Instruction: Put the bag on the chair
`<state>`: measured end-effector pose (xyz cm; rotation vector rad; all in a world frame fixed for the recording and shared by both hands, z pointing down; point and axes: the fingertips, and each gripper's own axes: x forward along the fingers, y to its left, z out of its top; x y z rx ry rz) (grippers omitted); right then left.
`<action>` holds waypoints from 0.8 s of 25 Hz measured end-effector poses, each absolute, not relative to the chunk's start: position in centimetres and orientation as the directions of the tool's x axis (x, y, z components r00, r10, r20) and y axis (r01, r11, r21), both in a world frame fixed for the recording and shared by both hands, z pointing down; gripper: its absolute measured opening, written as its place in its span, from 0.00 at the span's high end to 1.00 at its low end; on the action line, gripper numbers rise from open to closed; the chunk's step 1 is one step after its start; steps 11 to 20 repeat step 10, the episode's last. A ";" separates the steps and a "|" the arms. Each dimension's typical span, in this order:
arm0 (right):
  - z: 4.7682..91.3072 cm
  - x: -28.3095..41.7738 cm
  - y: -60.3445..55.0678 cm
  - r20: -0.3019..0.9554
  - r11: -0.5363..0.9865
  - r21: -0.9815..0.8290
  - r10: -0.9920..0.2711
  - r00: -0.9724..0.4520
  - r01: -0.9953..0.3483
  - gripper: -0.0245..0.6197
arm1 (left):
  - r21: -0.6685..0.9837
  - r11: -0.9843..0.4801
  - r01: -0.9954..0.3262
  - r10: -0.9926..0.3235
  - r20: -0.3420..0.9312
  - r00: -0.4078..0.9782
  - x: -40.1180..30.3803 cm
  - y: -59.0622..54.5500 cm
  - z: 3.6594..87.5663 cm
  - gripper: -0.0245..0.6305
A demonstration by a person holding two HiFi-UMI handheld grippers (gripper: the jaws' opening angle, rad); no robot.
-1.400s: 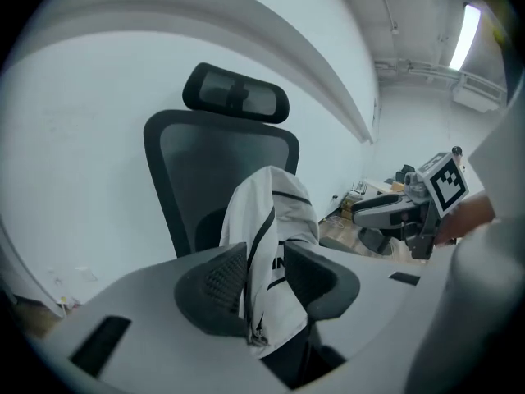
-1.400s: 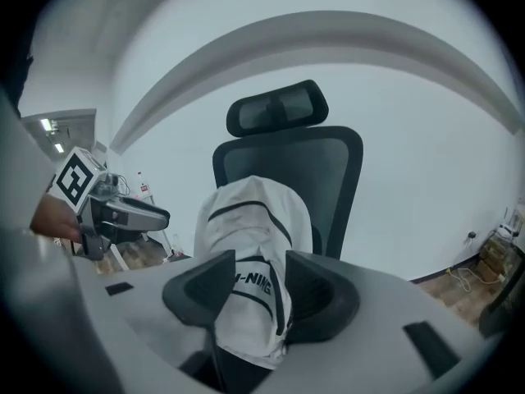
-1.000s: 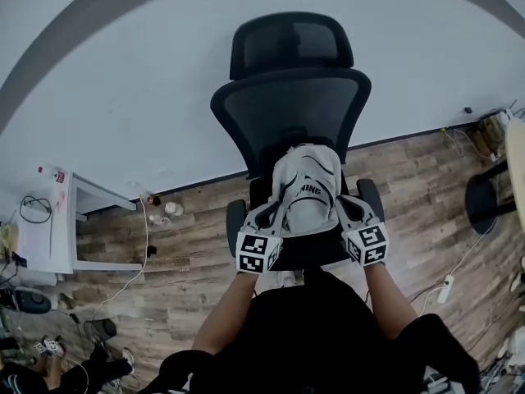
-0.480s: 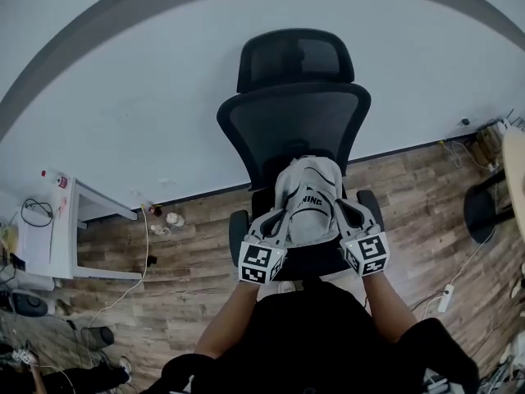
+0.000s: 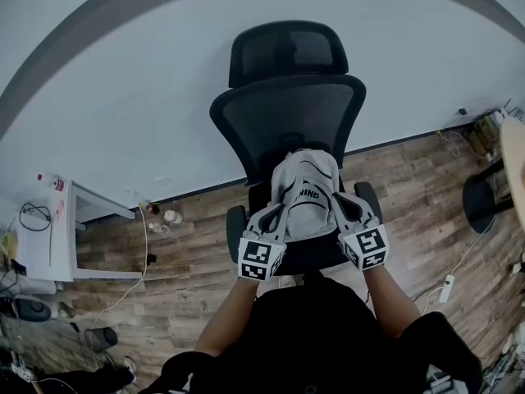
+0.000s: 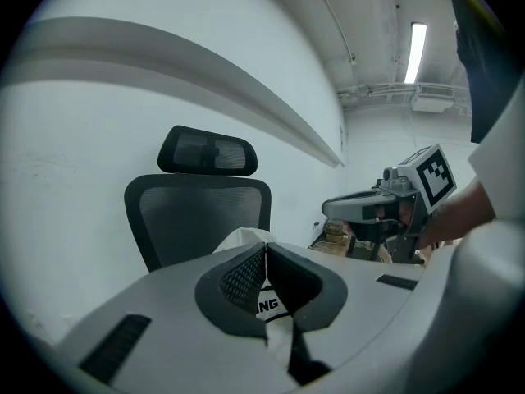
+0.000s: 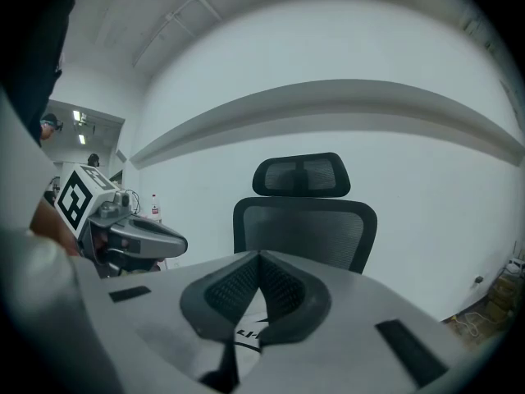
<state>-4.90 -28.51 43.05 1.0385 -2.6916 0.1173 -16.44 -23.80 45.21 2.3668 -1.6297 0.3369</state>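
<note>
The left gripper (image 5: 277, 213) and right gripper (image 5: 338, 206) pinch the limp grey fabric bag (image 5: 307, 189), contents hidden, seemingly over the mesh chair (image 5: 287, 113).

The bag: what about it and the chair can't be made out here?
- Head view: whether the bag rests on the chair seat; the bag itself covers its underside.
- Head view: the chair's base, hidden by the seat and the person's body.
- Left gripper view: the bag's print, mostly covered by the fingers.
</note>
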 end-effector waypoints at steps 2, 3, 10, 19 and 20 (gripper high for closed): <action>43.1 -4.8 -28.5 0.260 0.739 0.013 -0.653 -0.711 -0.673 0.93 | 0.081 -0.343 -0.936 -0.879 0.324 0.350 -16.4 -23.9 45.2 0.93; 43.1 -4.7 -28.6 0.255 0.738 0.006 -0.653 -0.713 -0.674 0.93 | 0.084 -0.339 -0.937 -0.881 0.322 0.348 -16.4 -24.0 45.1 0.93; 43.5 -5.4 -29.0 0.237 0.750 -0.028 -0.637 -0.734 -0.660 0.93 | 0.089 -0.337 -0.937 -0.879 0.326 0.347 -16.2 -24.4 45.7 0.93; 43.5 -5.4 -29.0 0.237 0.750 -0.028 -0.637 -0.734 -0.660 0.93 | 0.089 -0.337 -0.937 -0.879 0.326 0.347 -16.2 -24.4 45.7 0.93; 43.5 -5.4 -29.0 0.237 0.750 -0.028 -0.637 -0.734 -0.660 0.93 | 0.089 -0.337 -0.937 -0.879 0.326 0.347 -16.2 -24.4 45.7 0.93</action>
